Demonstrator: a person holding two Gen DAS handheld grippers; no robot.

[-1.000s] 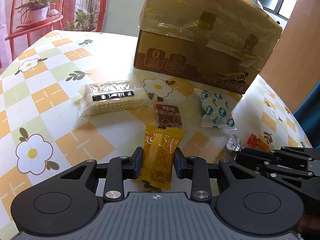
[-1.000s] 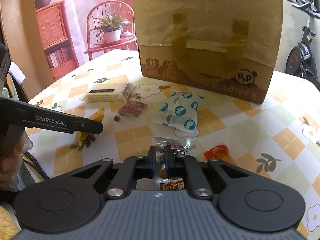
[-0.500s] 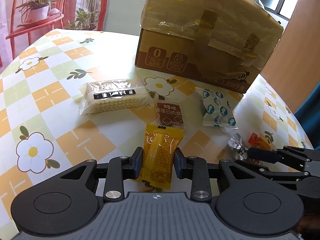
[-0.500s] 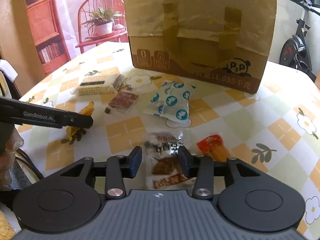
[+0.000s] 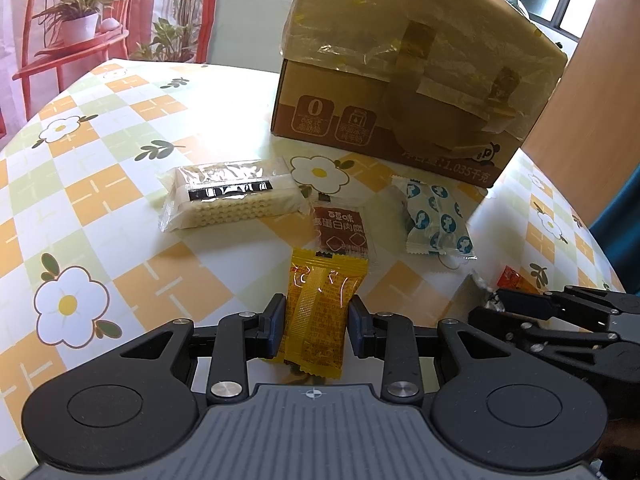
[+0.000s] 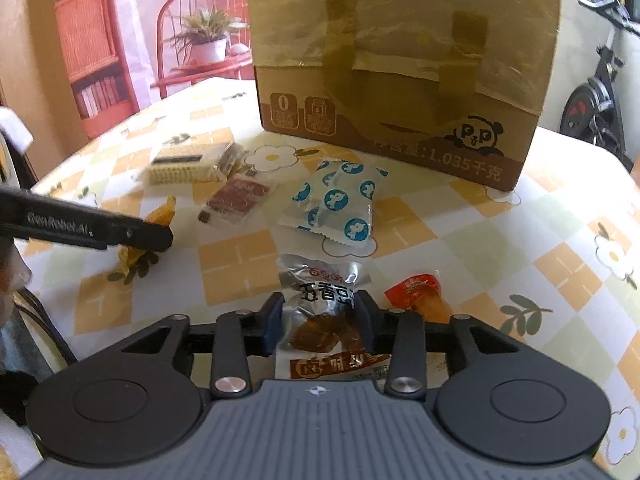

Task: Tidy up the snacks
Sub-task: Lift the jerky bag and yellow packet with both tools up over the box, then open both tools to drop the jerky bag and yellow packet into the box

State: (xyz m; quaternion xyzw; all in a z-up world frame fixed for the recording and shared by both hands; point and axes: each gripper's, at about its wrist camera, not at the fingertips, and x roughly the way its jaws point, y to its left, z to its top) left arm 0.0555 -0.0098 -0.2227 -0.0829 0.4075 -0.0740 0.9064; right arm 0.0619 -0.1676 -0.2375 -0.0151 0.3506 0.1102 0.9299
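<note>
In the left wrist view, the left claw (image 5: 316, 326) is clamping a yellow snack packet (image 5: 320, 316) between its two pads; the lower end of the packet is lying against the surface (image 5: 100, 200), so it is not lifted yet. Ahead of it four more snacks are lying loose: a clear pack of wafer biscuits (image 5: 232, 198), a small brown sachet (image 5: 342, 234) touching the top of the yellow packet, a white pouch with blue dots (image 5: 436, 220), and at the right a small red snack (image 5: 514, 278) just beside the tip of the other claw. The cardboard box (image 5: 416, 80) is standing behind them, its taped flap leaning over the front, and nothing is showing inside it from here.

In the right wrist view, the right claw (image 6: 318, 322) is closing around a silver packet of dried tofu (image 6: 320, 308) — its jaws have just been closing, and the pads are now pressing the packet's sides, while the packet is still resting on the surface. The red snack (image 6: 418, 292) is lying just to its right, the blue-dotted pouch (image 6: 340, 204) farther ahead, the brown sachet (image 6: 238, 198) and the wafer pack (image 6: 184, 166) near the box (image 6: 400, 60).

In my judgement the task is only beginning — two snacks are being gripped, none is put away, and four others are waiting.
</note>
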